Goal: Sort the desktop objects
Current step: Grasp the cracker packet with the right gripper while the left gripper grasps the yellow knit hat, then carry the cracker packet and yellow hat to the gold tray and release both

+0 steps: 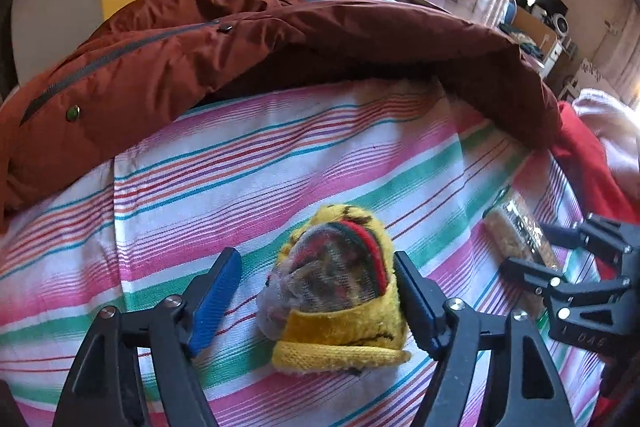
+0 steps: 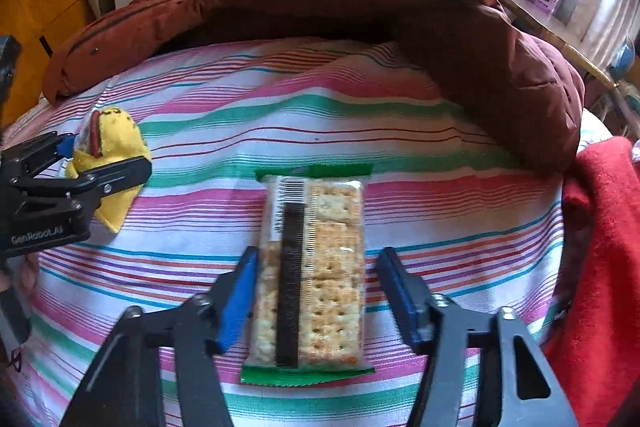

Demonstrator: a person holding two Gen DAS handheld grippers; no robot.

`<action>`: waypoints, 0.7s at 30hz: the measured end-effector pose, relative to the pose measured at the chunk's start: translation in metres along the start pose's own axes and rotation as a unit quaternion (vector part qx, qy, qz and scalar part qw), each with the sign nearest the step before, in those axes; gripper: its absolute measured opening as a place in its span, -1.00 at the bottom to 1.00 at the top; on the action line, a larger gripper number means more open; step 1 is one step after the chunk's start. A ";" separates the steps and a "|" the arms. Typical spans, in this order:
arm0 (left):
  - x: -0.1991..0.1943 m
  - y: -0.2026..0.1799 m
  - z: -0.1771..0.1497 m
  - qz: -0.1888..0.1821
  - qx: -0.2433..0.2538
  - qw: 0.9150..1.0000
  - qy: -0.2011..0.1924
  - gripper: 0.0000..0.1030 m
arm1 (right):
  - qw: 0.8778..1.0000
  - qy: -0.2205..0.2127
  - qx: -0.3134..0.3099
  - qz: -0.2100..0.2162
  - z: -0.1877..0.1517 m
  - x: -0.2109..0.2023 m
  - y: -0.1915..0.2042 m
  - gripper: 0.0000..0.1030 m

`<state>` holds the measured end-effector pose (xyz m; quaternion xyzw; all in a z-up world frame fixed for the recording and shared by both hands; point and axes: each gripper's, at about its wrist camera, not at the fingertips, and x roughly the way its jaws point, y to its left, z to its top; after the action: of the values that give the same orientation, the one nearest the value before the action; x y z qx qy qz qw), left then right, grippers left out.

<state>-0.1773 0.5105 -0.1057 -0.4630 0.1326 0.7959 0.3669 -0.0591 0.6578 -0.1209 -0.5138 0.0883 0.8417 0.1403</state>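
**Two grips lined up, neither closed**

Left wrist view: my left gripper point(image 1: 318, 291) straddles the yellow plush pouch point(image 1: 340, 291) on the striped cloth point(image 1: 240, 163). The fingers stand spread. The right pad sits against the pouch's edge or very near it, while the blue left pad point(image 1: 214, 301) is clear of it, so nothing is pinched. At three o'clock my right gripper point(image 1: 532, 251) reaches over the cracker packet point(image 1: 508, 231); a brown jacket point(image 1: 280, 39) lies across twelve o'clock.

Right wrist view: my right gripper point(image 2: 316, 291) brackets the cracker packet point(image 2: 312, 275), which lies lengthwise toward twelve o'clock. The left pad is at its edge and the right pad stands off — spread, not gripping. The pouch point(image 2: 112, 147) sits at nine o'clock inside my left gripper point(image 2: 100, 163).

Risks, as I judge them: the pouch is soft and lopsided, so an off-centre squeeze could roll it out; too hard a squeeze could crack the crackers, and the slick wrapper may slip — or a pad may snag the loose cloth.
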 end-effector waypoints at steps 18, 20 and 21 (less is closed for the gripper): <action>-0.011 0.000 -0.010 0.042 0.008 0.999 -0.004 -0.03 | 0.999 0.008 -0.038 0.010 0.005 0.006 0.009 -0.07; -0.014 0.001 -0.013 0.043 0.005 0.999 -0.003 -0.07 | 0.999 0.004 -0.046 0.006 0.006 0.006 0.011 -0.10; -0.017 0.003 -0.016 0.043 0.001 0.999 -0.004 -0.09 | 0.999 0.000 -0.051 0.001 0.005 0.005 0.013 -0.10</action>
<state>-0.1643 0.4919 -0.1003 -0.4534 0.1522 0.8126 0.3332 -0.0701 0.6476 -0.1233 -0.5200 0.0461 0.8454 0.1129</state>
